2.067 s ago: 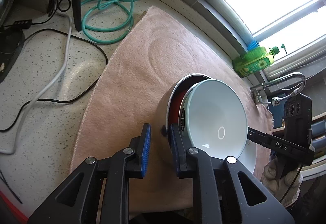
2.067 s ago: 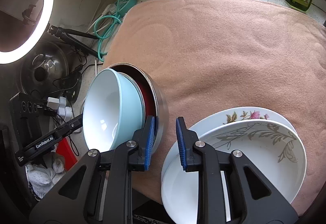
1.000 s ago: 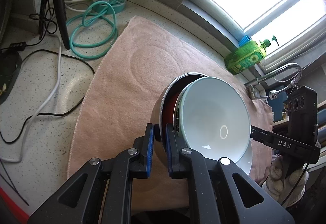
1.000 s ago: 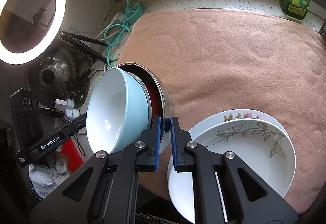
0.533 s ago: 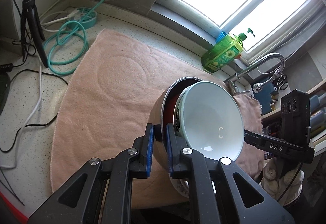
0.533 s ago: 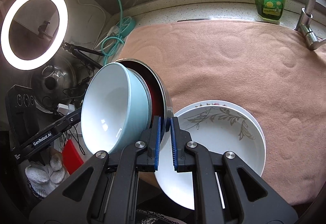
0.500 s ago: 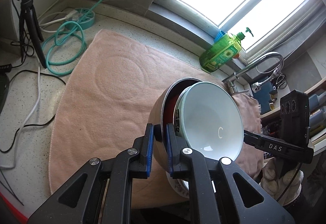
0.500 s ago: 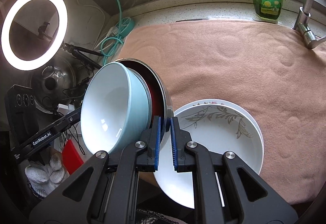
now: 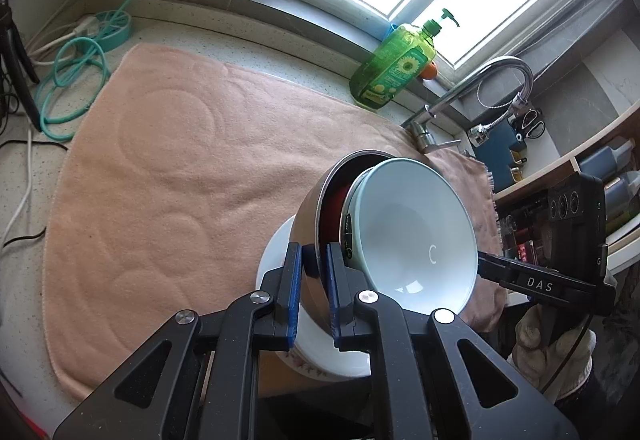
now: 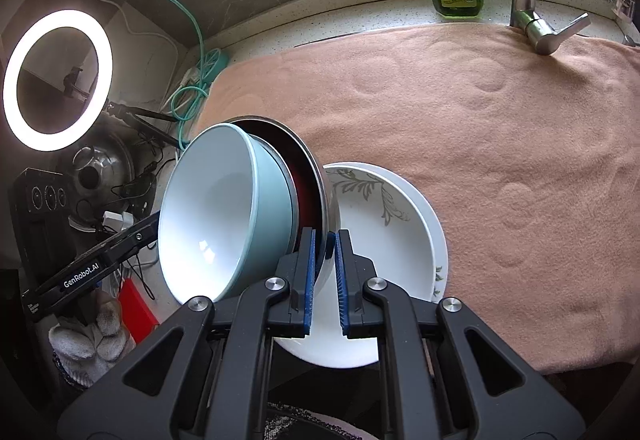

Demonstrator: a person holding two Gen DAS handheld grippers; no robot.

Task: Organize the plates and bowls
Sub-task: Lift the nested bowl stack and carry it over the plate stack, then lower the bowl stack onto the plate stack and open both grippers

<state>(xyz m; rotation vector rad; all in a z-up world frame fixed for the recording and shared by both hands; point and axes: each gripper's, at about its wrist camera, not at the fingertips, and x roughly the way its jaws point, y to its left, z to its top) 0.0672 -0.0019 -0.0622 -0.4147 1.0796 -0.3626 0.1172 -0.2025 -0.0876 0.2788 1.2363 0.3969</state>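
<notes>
A steel bowl [image 9: 306, 224] with a red inside holds a pale blue bowl [image 9: 412, 236] nested in it, and both are tilted in the air. My left gripper [image 9: 313, 252] is shut on the steel bowl's rim on one side. On the opposite side my right gripper [image 10: 325, 236] is shut on the steel bowl [image 10: 330, 200] too, beside the pale blue bowl [image 10: 216, 216]. Right under them, two stacked white plates [image 10: 384, 232] with leaf and flower prints lie on the pink towel [image 10: 500, 160]. The bowls hide part of the plates [image 9: 274, 252].
A green dish soap bottle [image 9: 392, 68] and a steel faucet [image 9: 480, 88] stand at the towel's far edge under the window. Teal cable [image 9: 68, 80] and white cords lie left of the towel. A lit ring light [image 10: 56, 80] and a pot lid [image 10: 100, 168] sit further left.
Both grippers, open two seconds ago, have shut on the steel bowl's rim. They have lifted the nested bowls and carried them sideways until they hang over the stacked plates.
</notes>
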